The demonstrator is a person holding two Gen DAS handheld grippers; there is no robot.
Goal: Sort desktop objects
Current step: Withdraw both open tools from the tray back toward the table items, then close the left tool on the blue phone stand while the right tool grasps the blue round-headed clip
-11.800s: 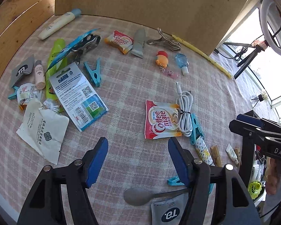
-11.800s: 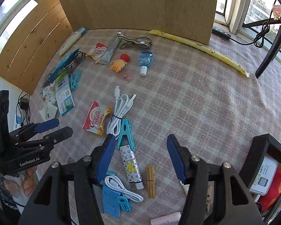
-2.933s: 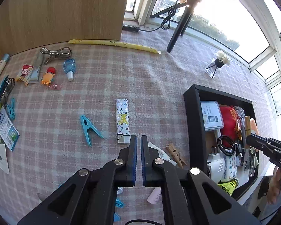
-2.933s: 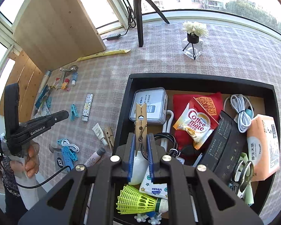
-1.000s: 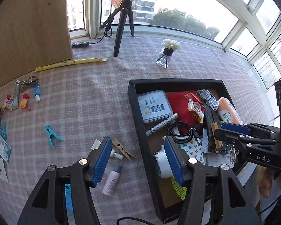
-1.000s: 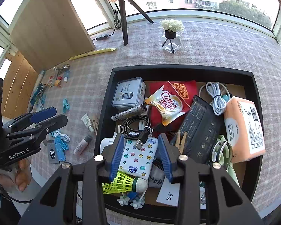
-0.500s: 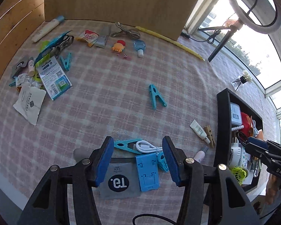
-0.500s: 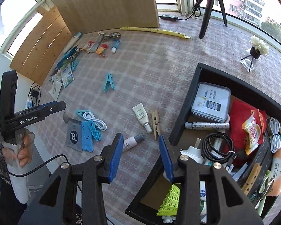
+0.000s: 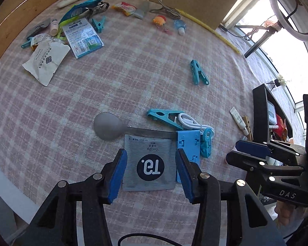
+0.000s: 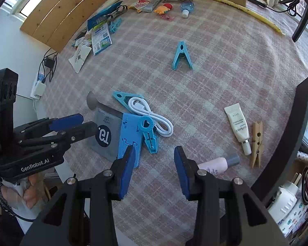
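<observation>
Your left claw (image 9: pixel 151 176) is wide and empty, straddling the grey sachet (image 9: pixel 148 165) at 6 o'clock on the counter (image 9: pixel 133 78); next, lower and pinch it. Your right claw (image 10: pixel 154 172) hovers wide.

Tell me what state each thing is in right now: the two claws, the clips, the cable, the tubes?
Left claw: open, empty, over the grey sachet.
Right claw: open, empty.
Lone blue clip: lying flat, handles splayed.
White cable: coiled, lying on a teal clip.
Cream tube: capped, lying flat.
Wooden peg: shut, beside the tube.
Pink bottle: capped, lying on its side.
</observation>
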